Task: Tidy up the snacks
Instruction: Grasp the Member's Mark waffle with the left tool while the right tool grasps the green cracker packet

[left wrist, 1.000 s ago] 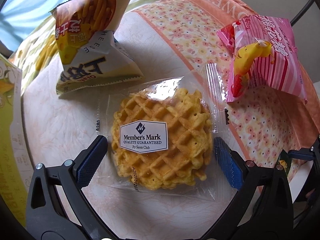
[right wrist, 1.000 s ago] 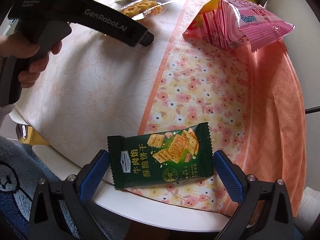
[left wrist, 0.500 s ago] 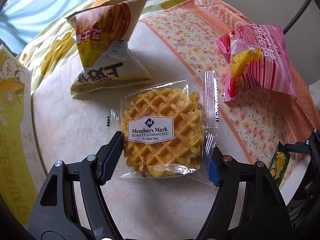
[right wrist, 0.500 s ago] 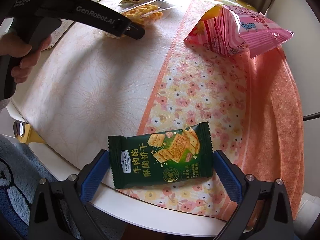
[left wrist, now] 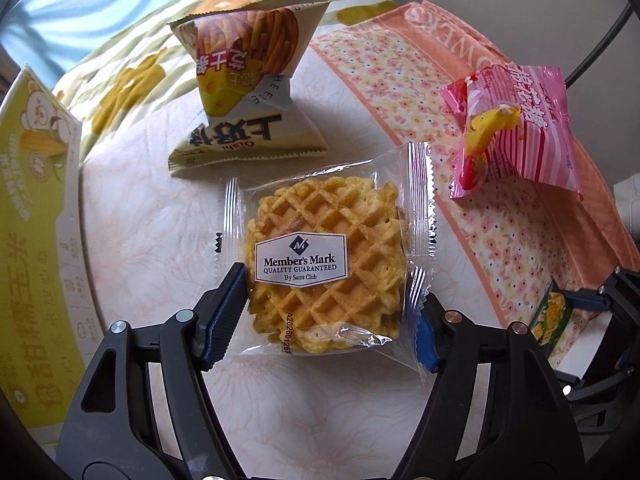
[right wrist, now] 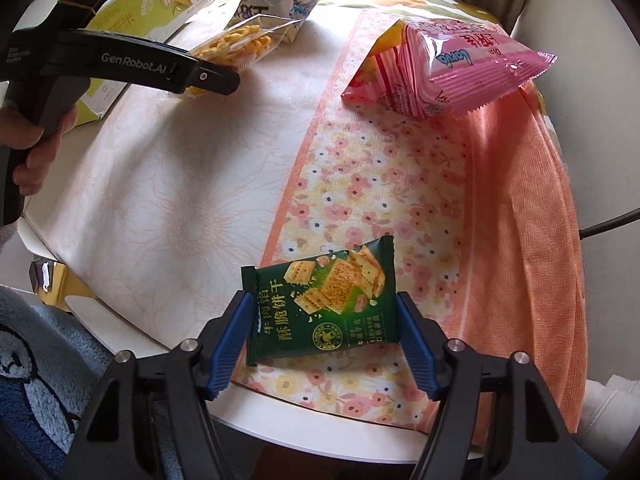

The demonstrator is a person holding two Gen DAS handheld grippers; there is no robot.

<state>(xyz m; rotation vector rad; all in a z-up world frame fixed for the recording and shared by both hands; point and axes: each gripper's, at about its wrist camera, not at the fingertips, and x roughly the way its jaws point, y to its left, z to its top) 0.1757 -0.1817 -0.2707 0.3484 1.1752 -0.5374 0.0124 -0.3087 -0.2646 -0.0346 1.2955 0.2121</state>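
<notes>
My left gripper (left wrist: 324,316) is shut on a clear-wrapped waffle pack (left wrist: 328,256) with a Member's Mark label, its blue pads pressing both sides, just above the tablecloth. My right gripper (right wrist: 326,344) is shut on a dark green cracker packet (right wrist: 324,300), tilted up near the table's front edge. The waffle pack (right wrist: 236,46) and the left gripper's body also show in the right wrist view. The green packet (left wrist: 554,318) shows at the right edge of the left wrist view.
A cheese-stick bag (left wrist: 248,80) stands behind the waffle. A pink striped bag (left wrist: 516,132) lies on the floral cloth at right, also seen in the right wrist view (right wrist: 452,68). A yellow-green box (left wrist: 36,240) stands at left. The white table edge (right wrist: 320,432) is close below.
Both grippers have closed: the left onto the waffle pack, the right onto the green packet, which has tilted and lifted. The left gripper has drawn back slightly with the waffle.
</notes>
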